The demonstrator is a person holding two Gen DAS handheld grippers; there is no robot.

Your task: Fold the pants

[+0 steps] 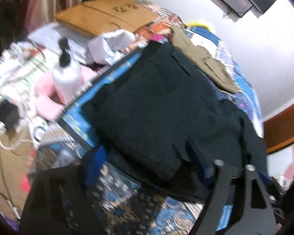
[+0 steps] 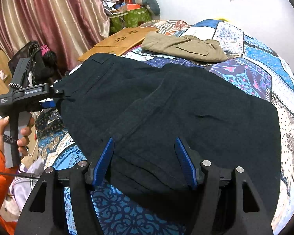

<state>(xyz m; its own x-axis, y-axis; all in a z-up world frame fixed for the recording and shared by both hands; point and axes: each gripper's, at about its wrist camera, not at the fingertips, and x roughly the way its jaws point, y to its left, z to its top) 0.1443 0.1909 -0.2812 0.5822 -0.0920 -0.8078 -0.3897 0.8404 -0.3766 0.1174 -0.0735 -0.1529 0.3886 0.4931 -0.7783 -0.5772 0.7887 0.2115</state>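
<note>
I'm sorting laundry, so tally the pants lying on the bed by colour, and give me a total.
Dark navy pants, spread on the patterned patchwork quilt: 1
Folded khaki pants, lying farther back on the quilt: 1
Total: 2

We find both wrist views angled steeply down, close over the bed (image 2: 254, 62); both share the dark pants (image 1: 156, 101) and, beyond them, the khaki garment (image 2: 186, 47).

Khaki garment (image 2: 186, 48) on patterned bedspread (image 2: 250, 72); wooden board (image 2: 119, 43); white bottle (image 1: 65, 76).
</note>
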